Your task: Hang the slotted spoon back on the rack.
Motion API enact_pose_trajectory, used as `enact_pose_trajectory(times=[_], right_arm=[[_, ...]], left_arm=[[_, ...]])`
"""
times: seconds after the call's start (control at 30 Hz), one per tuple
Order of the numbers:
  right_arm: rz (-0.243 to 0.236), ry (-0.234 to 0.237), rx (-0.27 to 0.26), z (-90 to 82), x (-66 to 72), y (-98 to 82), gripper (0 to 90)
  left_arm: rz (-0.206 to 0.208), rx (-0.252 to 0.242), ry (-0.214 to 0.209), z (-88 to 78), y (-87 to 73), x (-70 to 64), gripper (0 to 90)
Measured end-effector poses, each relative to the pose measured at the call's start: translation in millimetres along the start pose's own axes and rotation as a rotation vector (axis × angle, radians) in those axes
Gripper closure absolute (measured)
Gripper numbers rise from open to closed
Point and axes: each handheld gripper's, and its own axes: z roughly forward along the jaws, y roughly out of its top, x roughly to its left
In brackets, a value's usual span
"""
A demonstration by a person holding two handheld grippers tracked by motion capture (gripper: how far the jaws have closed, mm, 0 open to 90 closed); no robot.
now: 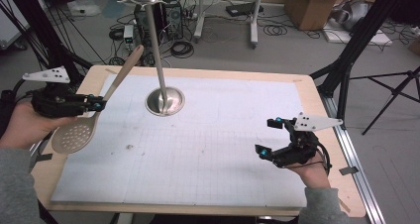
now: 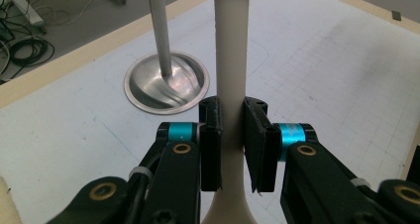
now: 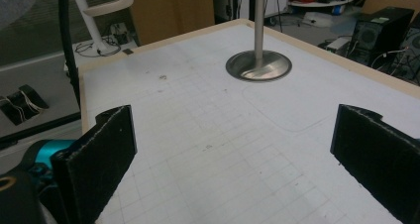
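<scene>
Left gripper (image 1: pixel 100 104) clamps the handle of the beige slotted spoon (image 1: pixel 74 135), holding it tilted above the bench's (image 1: pixel 198 184) left edge, near the metal stand (image 1: pixel 165 101). Right gripper (image 1: pixel 268 137) hovers with jaws spread, holding nothing.

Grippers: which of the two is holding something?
The left gripper, its jaws shut on the beige slotted spoon's handle. The right gripper stands open, nothing between its jaws.

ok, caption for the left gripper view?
Left gripper clamps the skimmer handle, metal stand base behind.
</scene>
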Motion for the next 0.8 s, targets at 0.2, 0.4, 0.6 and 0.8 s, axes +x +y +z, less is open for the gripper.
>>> enact_pose_trajectory(times=[0.2,0.4,0.6,0.8], right_arm=[[0.001,-0.006,-0.003,-1.7,-1.3,-0.5,2.5],[0.008,-0.012,0.002,-2.7,-2.6,-1.7,2.5],[0.01,-0.018,-0.002,-4.0,-4.1,-2.6,2.5],[0.013,-0.017,-0.005,-5.5,-4.9,-2.9,2.5]], left_arm=[[-0.002,0.001,-0.009,-2.6,5.0,7.6,77.9],[-0.011,-0.012,-0.024,-5.6,8.3,16.2,77.9],[-0.011,-0.035,-0.038,-8.1,10.9,23.3,77.9],[-0.009,-0.045,-0.034,-13.0,15.9,29.1,77.9]])
